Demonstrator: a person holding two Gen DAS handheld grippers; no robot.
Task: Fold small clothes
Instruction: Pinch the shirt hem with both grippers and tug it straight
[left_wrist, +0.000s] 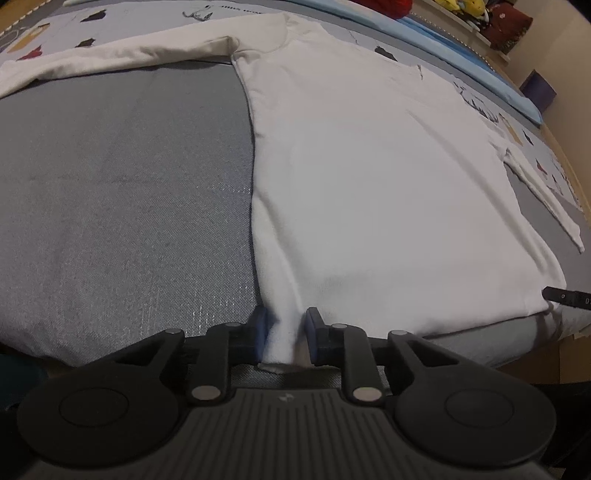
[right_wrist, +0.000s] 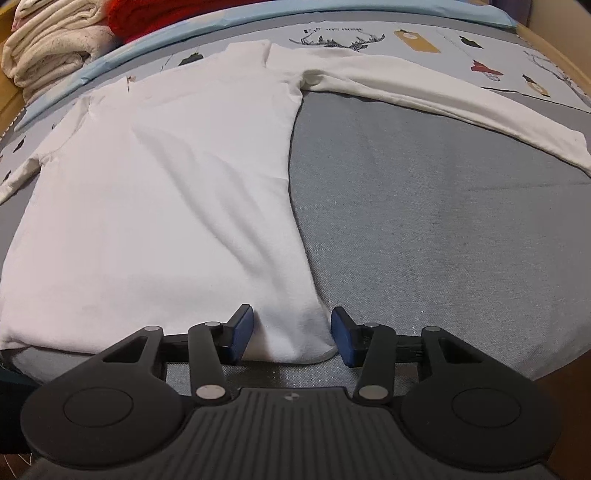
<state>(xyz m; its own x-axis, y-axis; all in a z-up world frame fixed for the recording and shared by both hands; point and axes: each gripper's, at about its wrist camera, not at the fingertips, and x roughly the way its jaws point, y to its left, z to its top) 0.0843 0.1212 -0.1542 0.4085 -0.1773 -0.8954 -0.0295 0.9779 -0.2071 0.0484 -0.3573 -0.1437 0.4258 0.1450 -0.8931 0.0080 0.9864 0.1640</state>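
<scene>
A white long-sleeved shirt (left_wrist: 369, 177) lies flat on a grey bed surface (left_wrist: 122, 192), with both sleeves spread out to the sides. My left gripper (left_wrist: 286, 338) is at the shirt's near left hem corner, its blue pads closed on the fabric. In the right wrist view the same shirt (right_wrist: 177, 192) fills the left half. My right gripper (right_wrist: 291, 334) is at the near right hem corner, its pads apart on either side of the fabric. The right gripper's finger (left_wrist: 565, 297) shows at the right edge of the left wrist view.
A printed grey sheet (right_wrist: 424, 48) and a blue strip (right_wrist: 147, 48) lie beyond the shirt. Folded white and red clothes (right_wrist: 55, 40) are stacked at the far left. A wooden bed frame (right_wrist: 554, 51) runs along the right. Coloured items (left_wrist: 491, 18) sit on a shelf.
</scene>
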